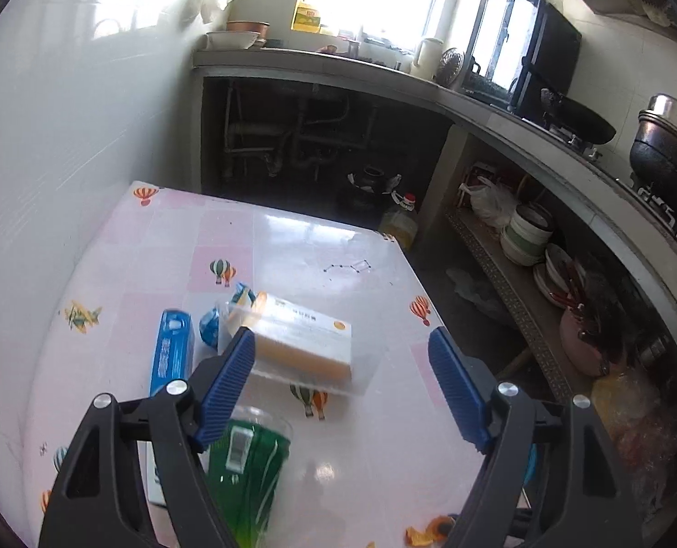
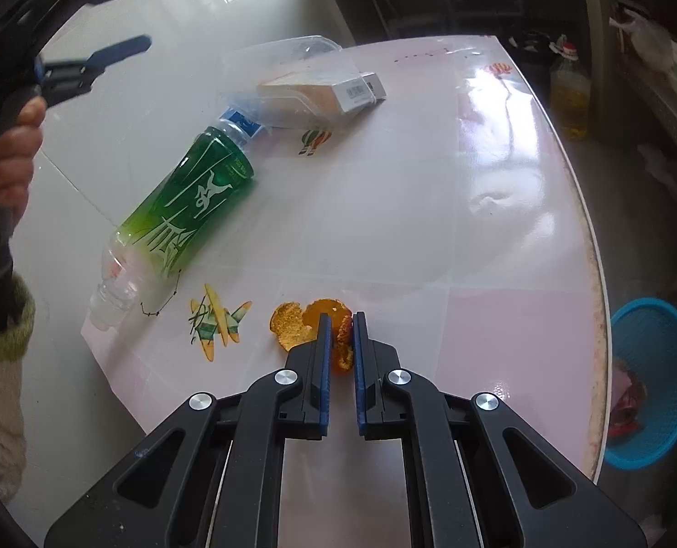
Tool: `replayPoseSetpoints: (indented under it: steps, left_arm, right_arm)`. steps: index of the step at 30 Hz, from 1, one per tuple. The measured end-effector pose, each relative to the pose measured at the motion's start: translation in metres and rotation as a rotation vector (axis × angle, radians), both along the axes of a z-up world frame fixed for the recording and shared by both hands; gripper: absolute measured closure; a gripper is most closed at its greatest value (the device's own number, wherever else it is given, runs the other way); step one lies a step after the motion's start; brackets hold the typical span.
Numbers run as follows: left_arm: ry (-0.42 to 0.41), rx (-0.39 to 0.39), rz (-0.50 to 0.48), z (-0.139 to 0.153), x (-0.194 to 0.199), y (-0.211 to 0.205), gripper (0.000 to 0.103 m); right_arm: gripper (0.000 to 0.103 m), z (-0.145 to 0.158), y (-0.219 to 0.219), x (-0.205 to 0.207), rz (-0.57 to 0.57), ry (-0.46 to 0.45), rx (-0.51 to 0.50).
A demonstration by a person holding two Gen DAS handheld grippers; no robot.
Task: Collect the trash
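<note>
Orange peel (image 2: 308, 326) lies at the worktop (image 2: 429, 228) near edge, pinched by the right claw (image 2: 339, 319) (jaws almost together); the left claw (image 1: 340, 342) hangs wide, holding nothing.

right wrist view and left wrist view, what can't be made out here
- Blue basket, right wrist view: contents a dim pinkish blur, the table edge cuts off its left side.
- Orange peel: the right gripper covers its near part.
- Green bottle, left wrist view: the left gripper hides its lower half.

One green bottle (image 2: 187, 201), one clear tray (image 1: 292, 347) – one box (image 1: 301, 333) inside, one blue basket (image 2: 653, 383), two blue packets (image 1: 171, 351)
</note>
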State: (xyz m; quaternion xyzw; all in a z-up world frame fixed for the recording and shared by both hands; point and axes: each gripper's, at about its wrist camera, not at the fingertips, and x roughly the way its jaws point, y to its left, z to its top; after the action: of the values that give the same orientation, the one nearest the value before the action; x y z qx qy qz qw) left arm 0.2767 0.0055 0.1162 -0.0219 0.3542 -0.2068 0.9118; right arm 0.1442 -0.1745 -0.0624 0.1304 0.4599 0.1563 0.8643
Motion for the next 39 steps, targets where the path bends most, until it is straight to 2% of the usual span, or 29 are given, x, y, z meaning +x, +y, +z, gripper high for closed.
replayPoseSetpoints:
  steps: [4,6,8,10,13,15,17,18,21,28,31,35,39]
  left_arm:
    - [0.036,0.190,0.005,-0.012,0.066,-0.032,0.038]
    - [0.130,0.286,0.011,-0.036,0.098,-0.042,0.045]
    - [0.247,0.348,0.016,-0.063,0.118,-0.042,0.048]
    - [0.337,0.413,0.000,-0.087,0.124,-0.039,0.051]
    - [0.385,0.519,-0.079,-0.104,0.117,-0.042,0.051]
    - [0.412,0.544,-0.099,-0.109,0.113,-0.042,0.051]
    - [0.393,0.574,-0.114,-0.108,0.108,-0.046,0.048]
    - [0.366,0.599,-0.131,-0.107,0.105,-0.048,0.042]
    - [0.279,0.711,-0.193,-0.102,0.096,-0.060,0.032]
    - [0.229,0.914,-0.386,-0.112,0.071,-0.090,0.027]
    - [0.226,0.975,-0.407,-0.122,0.068,-0.099,0.027]
    - [0.178,1.000,-0.389,-0.127,0.072,-0.109,0.027]
    - [0.080,0.919,-0.340,-0.111,0.077,-0.111,0.027]
  right_arm:
    - [0.096,-0.002,-0.004,0.000,-0.002,0.004,0.028]
    - [0.096,-0.003,-0.006,0.000,-0.002,0.005,0.040]
    - [0.096,-0.003,-0.008,-0.001,-0.001,0.006,0.053]
    - [0.096,-0.004,-0.010,-0.001,0.002,0.006,0.066]
    - [0.096,-0.005,-0.013,-0.001,0.007,0.006,0.088]
    - [0.096,-0.006,-0.015,-0.001,0.009,0.007,0.097]
    - [0.096,-0.006,-0.015,-0.001,0.010,0.007,0.104]
    - [0.096,-0.006,-0.016,-0.001,0.010,0.007,0.108]
    - [0.096,-0.007,-0.017,-0.001,0.008,0.009,0.116]
    - [0.096,-0.007,-0.021,-0.001,0.007,0.011,0.120]
    - [0.095,-0.008,-0.022,-0.002,0.005,0.012,0.121]
    - [0.095,-0.009,-0.022,-0.002,0.006,0.013,0.121]
    - [0.095,-0.010,-0.023,-0.002,0.005,0.014,0.124]
